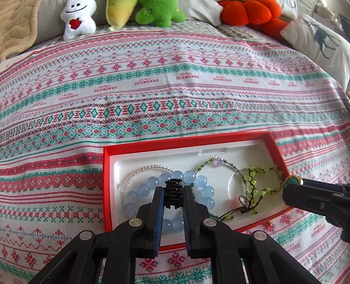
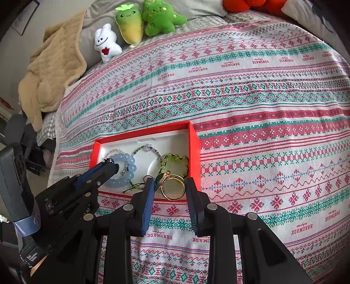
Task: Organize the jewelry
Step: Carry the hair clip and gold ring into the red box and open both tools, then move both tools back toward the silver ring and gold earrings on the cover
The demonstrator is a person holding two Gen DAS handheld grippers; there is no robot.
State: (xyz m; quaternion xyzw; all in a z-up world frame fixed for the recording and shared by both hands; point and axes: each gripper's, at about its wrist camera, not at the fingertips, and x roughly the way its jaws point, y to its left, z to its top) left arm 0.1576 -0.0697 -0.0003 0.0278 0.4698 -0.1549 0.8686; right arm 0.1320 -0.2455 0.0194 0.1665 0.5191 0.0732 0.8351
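Last pieces head for the red box on the patterned bedspread.

Three bead bracelets already lie inside; the left gripper pinches a black hair claw above them, the right gripper a gold ring (neither yet released).

I'm working over a bed spread with a cloth banded in red, green and white. On the cloth, at about six o'clock in my left view, sits an open red box. Along the far edge, from eleven to one o'clock, rest a white plush, a yellow-green plush, a green plush and an orange plush. At ten o'clock lies what may be a tan blanket.
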